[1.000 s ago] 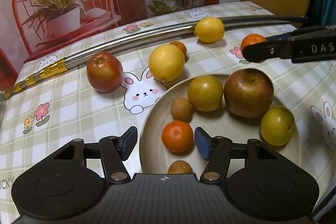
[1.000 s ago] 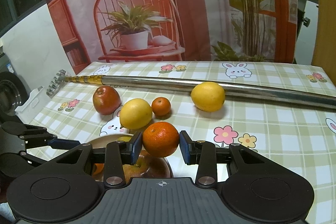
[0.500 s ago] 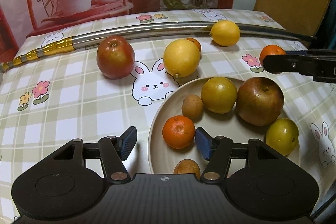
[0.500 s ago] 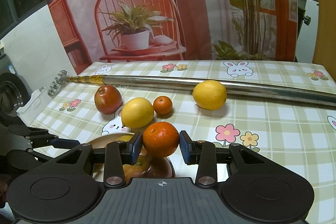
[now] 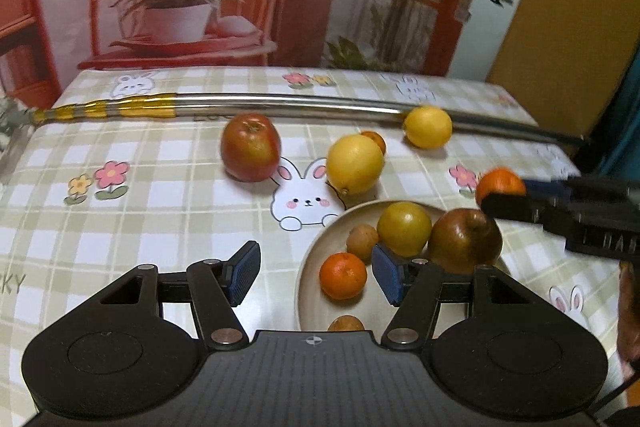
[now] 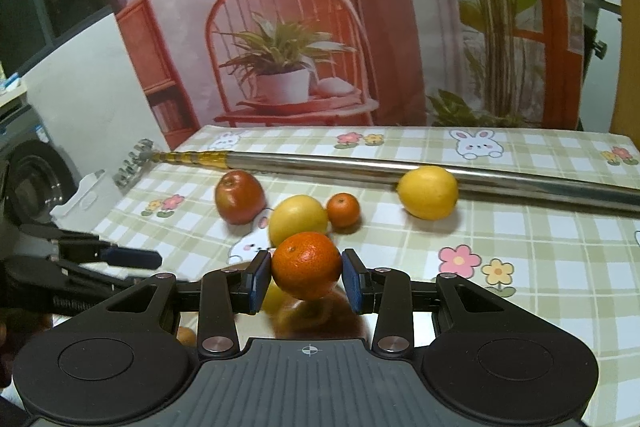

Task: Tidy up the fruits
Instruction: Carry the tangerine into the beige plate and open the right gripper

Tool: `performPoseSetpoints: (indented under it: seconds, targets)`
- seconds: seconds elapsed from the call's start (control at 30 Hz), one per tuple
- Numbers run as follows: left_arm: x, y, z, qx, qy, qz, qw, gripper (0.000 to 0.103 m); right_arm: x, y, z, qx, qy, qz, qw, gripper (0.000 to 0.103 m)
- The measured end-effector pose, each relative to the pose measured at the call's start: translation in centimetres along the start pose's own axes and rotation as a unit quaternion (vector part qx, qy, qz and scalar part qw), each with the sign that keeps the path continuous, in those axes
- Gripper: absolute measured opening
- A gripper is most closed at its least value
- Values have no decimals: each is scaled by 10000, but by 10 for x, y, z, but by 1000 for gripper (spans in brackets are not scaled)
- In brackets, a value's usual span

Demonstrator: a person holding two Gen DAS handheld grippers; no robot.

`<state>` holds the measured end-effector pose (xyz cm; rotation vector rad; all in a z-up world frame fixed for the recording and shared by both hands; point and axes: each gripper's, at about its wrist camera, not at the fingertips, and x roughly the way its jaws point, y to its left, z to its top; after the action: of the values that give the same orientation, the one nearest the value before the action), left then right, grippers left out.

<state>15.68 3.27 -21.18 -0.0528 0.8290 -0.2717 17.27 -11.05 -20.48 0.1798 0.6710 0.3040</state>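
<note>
I am clamping the orange (image 6: 307, 265) in my right gripper (image 6: 307, 281) above the plate (image 5: 310, 291). My left gripper (image 5: 316, 277) is gaping wide, gripping nothing. Tablecloth (image 5: 160, 187) lettering is reading only partly: "CKY".

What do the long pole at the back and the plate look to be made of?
Pole: likely polished metal, since it is silvery with bright glare streaks; the gold banded end could be tape or plating. Plate: probably matte ceramic, though wood or bamboo is possible, being pale beige with a smooth rim and no strong shine.
</note>
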Motion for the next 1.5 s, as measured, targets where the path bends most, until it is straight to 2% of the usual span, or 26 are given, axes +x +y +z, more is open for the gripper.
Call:
performPoseSetpoints:
  seconds: [0.17, 0.47, 0.73, 0.9, 1.2, 1.37, 1.5]
  targets:
    - [-15, 3, -7, -203, -75, 61, 9997, 64, -6, 15, -8, -160, 77, 113, 9998, 35]
    - [-36, 0, -27, -250, -307, 92, 9992, 64, -14, 43, -31, -414, 259, 173, 9987, 35]
    - [-53, -3, -44, -277, -444, 35, 9986, 64, -17, 51, -65, -143, 581, 291, 9978, 35]
    - [-61, 2, -49, -405, -524, 115, 9977, 65, -10, 64, -83, -227, 844, 372, 9955, 35]
    - [-57, 10, -50, -598, -518, 275, 9965, 65, 0, 64, -84, -150, 953, 475, 9942, 35]
    - [-54, 14, -49, -657, -489, 360, 9960, 65, 10, 67, -85, -250, 1094, 677, 9914, 36]
    - [-50, 12, -48, -600, -430, 375, 9966, 65, 12, 71, -85, -345, 1095, 738, 9906, 42]
